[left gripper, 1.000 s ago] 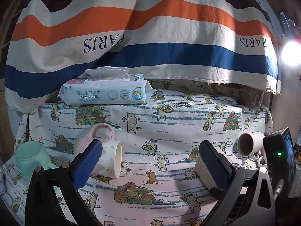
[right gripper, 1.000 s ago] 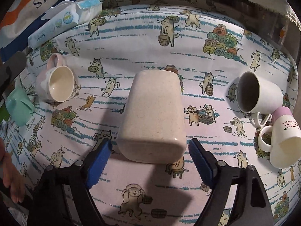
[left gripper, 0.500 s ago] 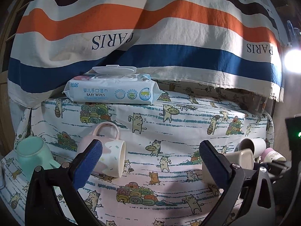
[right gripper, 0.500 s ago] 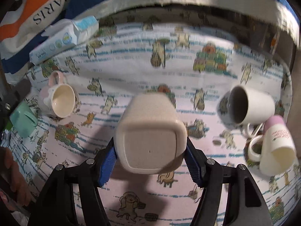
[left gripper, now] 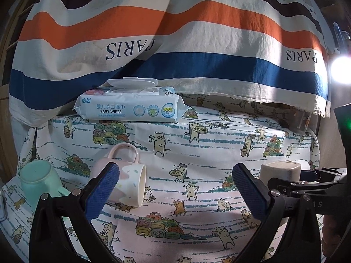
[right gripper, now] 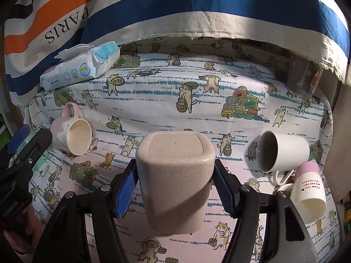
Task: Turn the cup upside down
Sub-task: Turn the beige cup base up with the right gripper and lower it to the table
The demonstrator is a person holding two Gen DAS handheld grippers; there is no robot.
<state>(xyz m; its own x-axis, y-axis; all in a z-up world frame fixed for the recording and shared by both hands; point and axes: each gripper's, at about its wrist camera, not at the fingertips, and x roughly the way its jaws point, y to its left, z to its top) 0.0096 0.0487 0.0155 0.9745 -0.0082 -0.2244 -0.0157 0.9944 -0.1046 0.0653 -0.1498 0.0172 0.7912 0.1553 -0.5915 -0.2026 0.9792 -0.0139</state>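
My right gripper (right gripper: 174, 188) is shut on a beige speckled square cup (right gripper: 175, 175) and holds it above the cat-print cloth (right gripper: 153, 92), base up and tilted away, mouth toward me and down. The cup also shows in the left wrist view (left gripper: 279, 171), held between the right gripper's fingers. My left gripper (left gripper: 175, 190) is open and empty, low over the cloth. A pink mug (left gripper: 122, 175) lies on its side just behind the left fingertip (left gripper: 103, 192); it also shows in the right wrist view (right gripper: 73, 131).
A baby wipes pack (left gripper: 129, 107) lies at the back by the striped PARIS cloth (left gripper: 175, 43). A mint cup (left gripper: 39, 179) sits mouth down at far left. A white mug (right gripper: 283, 151) and a pink-bottomed cup (right gripper: 307, 190) lie on their sides at right.
My right gripper closed on the beige cup, lifted it off the cloth and turned it base-up. My left gripper stayed open and drifted slightly.
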